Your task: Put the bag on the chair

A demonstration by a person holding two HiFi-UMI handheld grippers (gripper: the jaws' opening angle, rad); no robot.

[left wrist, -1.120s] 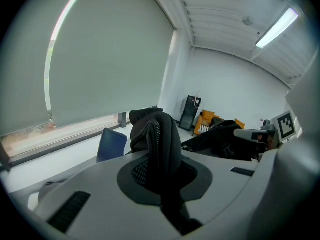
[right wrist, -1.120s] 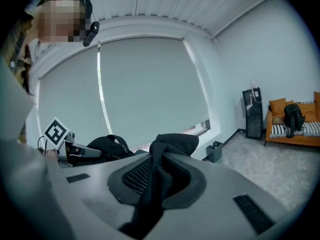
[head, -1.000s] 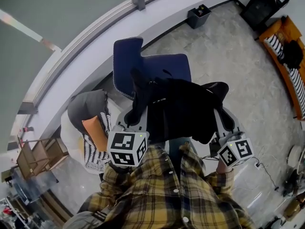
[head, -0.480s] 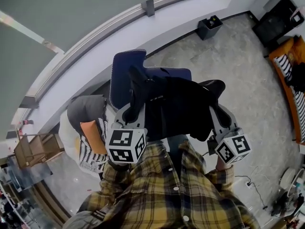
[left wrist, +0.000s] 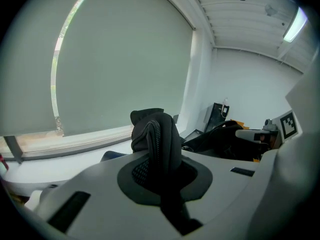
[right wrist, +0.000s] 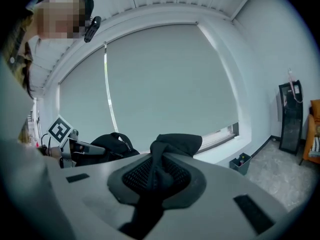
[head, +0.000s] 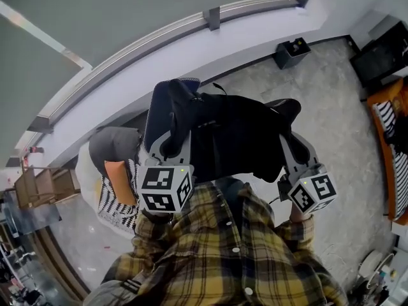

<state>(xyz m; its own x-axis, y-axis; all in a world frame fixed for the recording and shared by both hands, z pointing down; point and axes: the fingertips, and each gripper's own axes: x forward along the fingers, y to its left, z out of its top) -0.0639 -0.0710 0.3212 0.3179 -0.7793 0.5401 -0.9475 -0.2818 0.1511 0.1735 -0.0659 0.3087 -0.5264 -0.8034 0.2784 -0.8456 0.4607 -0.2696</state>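
A black bag (head: 233, 139) hangs between my two grippers, in front of the person's plaid shirt. My left gripper (head: 171, 144) is shut on a fold of the bag's padded edge (left wrist: 156, 139). My right gripper (head: 289, 140) is shut on another fold of black fabric (right wrist: 167, 151) at the bag's other side. The blue chair (head: 157, 110) stands right under the bag, which hides all but a strip of its back. The right gripper view shows the rest of the bag (right wrist: 107, 146) off to the left.
A grey seat with an orange cushion (head: 119, 178) and a striped throw stands at the left. A white wall ledge (head: 191, 50) runs behind the chair. A small dark bin (head: 292, 51) sits by the wall, an orange sofa (head: 389, 116) at the right.
Both grippers have carried the bag forward toward the wall. The bag now covers the blue chair's seat, which showed beyond it a second ago.
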